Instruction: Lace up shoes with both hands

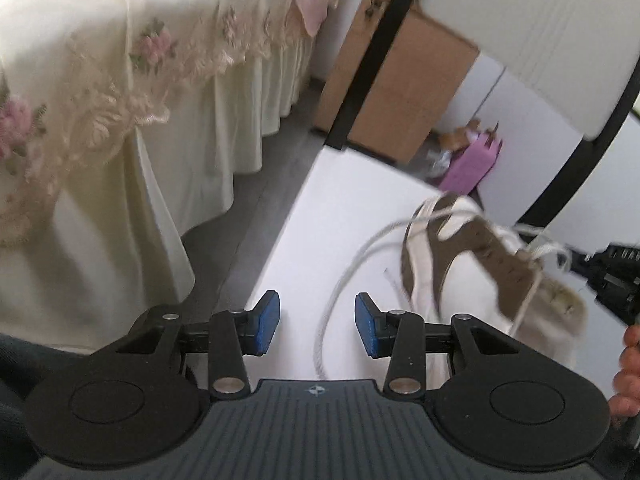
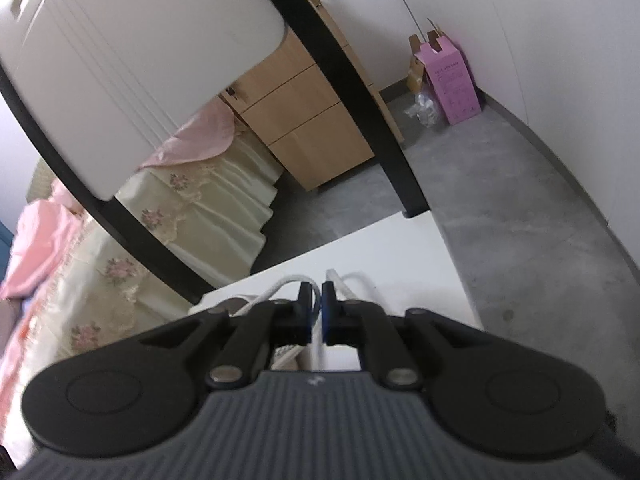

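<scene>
A white and brown sneaker (image 1: 480, 272) lies on the white table (image 1: 340, 208) to the right of my left gripper (image 1: 318, 320). That gripper is open, its blue pads (image 1: 268, 320) wide apart. A loose white lace (image 1: 336, 292) from the shoe runs between the pads without touching them. At the right edge, blurred, my right gripper (image 1: 604, 272) meets taut lace strands (image 1: 548, 248) coming off the shoe's top. In the right wrist view my right gripper (image 2: 317, 312) is shut on a lace strand (image 2: 280, 282) that passes through the narrow slit between its pads.
A bed with a cream floral cover (image 1: 120, 120) stands left of the table. Behind it are a wooden cabinet (image 2: 312, 120), a pink box (image 2: 452, 80) on the grey floor (image 2: 520, 208), and a white panel in a black frame (image 1: 520, 20). A person's fingers (image 1: 628, 368) show at the right edge.
</scene>
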A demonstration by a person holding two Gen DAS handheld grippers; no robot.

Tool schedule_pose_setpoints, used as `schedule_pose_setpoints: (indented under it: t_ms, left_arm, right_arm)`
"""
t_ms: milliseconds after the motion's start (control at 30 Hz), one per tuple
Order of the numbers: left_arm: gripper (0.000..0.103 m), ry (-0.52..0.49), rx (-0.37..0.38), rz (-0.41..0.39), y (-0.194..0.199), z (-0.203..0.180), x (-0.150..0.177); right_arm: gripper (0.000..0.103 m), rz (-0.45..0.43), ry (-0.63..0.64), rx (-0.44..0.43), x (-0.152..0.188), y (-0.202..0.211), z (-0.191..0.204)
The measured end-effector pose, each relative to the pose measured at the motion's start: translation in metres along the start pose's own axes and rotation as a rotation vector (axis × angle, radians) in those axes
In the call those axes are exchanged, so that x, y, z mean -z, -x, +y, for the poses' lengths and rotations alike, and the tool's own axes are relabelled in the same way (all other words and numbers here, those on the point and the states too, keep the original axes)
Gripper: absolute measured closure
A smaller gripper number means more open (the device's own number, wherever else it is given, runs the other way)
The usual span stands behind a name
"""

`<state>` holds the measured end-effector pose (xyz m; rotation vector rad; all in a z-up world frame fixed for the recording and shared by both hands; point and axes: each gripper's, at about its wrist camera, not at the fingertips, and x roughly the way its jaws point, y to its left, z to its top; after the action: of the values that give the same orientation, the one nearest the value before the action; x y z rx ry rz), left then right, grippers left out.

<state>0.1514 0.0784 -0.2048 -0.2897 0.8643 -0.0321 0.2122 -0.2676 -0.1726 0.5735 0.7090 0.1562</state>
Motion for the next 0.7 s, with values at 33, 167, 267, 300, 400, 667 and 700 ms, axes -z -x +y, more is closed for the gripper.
schedule_pose_setpoints:
  t_ms: [33, 167, 267, 300, 400, 667, 700]
  left_arm:
    - [0.057, -0.018, -0.012, 0.009, -0.003, -0.002, 0.002]
    - [0.058, -0.060, -0.009, 0.026, -0.010, -0.008, 0.006]
    - [0.063, -0.108, -0.024, 0.016, -0.012, -0.016, 0.009]
    - [0.065, -0.122, -0.026, 0.015, -0.014, -0.019, 0.010]
    - [0.077, -0.165, -0.031, 0.012, -0.017, -0.027, 0.012]
    - [0.101, -0.186, -0.002, -0.013, -0.013, -0.032, 0.009]
    - [0.101, -0.192, 0.004, -0.032, -0.008, -0.032, 0.004]
  right_arm:
    - [0.096, 0.003, 0.004, 0.004, 0.001, -0.001, -0.001]
    - [0.092, 0.028, -0.043, -0.003, 0.003, 0.001, -0.010]
    - [0.069, 0.010, -0.067, -0.011, 0.001, 0.002, -0.016]
    - [0.068, 0.002, -0.076, -0.017, 0.000, 0.004, -0.018]
    - [0.068, -0.009, -0.102, -0.040, -0.002, 0.010, -0.022]
    - [0.067, -0.012, -0.057, -0.119, -0.003, 0.021, -0.010]
    - [0.067, -0.011, -0.021, -0.138, -0.001, 0.024, -0.003]
